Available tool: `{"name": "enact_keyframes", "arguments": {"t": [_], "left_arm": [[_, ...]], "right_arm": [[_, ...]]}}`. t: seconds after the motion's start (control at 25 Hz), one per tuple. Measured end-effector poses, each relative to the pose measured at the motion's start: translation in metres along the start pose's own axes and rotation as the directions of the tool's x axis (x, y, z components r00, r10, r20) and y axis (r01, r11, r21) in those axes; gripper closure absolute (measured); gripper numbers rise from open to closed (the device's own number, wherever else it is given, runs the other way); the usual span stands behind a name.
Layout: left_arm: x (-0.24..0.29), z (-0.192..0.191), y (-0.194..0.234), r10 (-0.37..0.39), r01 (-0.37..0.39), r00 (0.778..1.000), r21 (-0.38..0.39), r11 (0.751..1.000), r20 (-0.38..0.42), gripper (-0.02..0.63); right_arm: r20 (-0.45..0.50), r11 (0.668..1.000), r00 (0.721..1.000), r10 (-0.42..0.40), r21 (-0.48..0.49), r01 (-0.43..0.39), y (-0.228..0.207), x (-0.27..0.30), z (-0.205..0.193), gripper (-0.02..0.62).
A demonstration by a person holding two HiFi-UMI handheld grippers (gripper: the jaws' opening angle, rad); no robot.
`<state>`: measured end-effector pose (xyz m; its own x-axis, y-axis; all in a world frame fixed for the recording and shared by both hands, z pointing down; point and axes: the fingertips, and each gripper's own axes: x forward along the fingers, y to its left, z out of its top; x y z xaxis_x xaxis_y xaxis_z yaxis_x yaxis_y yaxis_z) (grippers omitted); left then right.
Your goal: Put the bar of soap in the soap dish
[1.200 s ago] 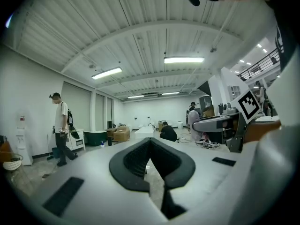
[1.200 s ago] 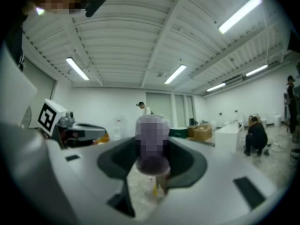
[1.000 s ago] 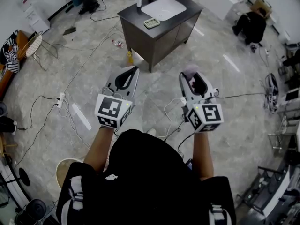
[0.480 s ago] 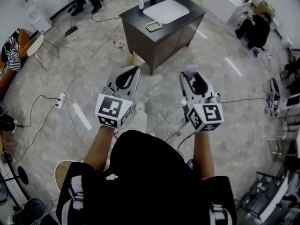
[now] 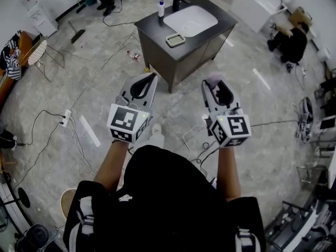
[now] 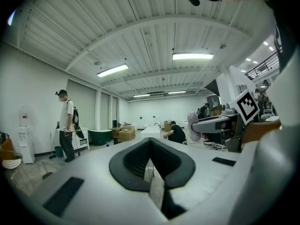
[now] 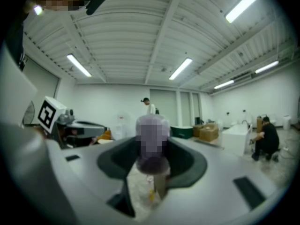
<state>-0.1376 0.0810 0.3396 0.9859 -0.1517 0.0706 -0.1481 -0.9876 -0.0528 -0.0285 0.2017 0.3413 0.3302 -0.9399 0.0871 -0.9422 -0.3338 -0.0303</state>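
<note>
Grey stone floor, dark vanity (image 5: 157, 24) ahead, with the soap dish (image 5: 175, 39) at its worktop's near edge. Right gripper (image 5: 212, 86) clamps the bar of soap (image 5: 213, 78), long axis along the jaws, end poking forward. Left gripper (image 5: 152, 77) is closed, empty.

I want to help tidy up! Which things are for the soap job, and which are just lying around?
For the job: soap in the right claw, soap dish, sink cabinet.
Just lying about: pump bottle, power strip, cardboard box.

Lilac bar of soap (image 5: 213, 79), pale green soap dish (image 5: 175, 39), dark vanity (image 5: 156, 50).
</note>
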Motion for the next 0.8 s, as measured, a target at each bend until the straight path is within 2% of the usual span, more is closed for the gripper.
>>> {"name": "enact_keyframes", "arguments": {"t": [0.52, 0.8], "left_arm": [[0.105, 0.01, 0.108, -0.01, 0.01, 1.0, -0.013, 1.0, -0.004, 0.581], [0.142, 0.006, 0.149, -0.034, 0.033, 0.999, -0.026, 0.999, -0.011, 0.581]], "right_arm": [[-0.027, 1.0, 1.0, -0.005, 0.004, 0.005, -0.037, 0.144, 0.017, 0.388], [-0.037, 1.0, 0.999, -0.015, -0.001, 0.015, -0.049, 0.2, 0.019, 0.388]]}}
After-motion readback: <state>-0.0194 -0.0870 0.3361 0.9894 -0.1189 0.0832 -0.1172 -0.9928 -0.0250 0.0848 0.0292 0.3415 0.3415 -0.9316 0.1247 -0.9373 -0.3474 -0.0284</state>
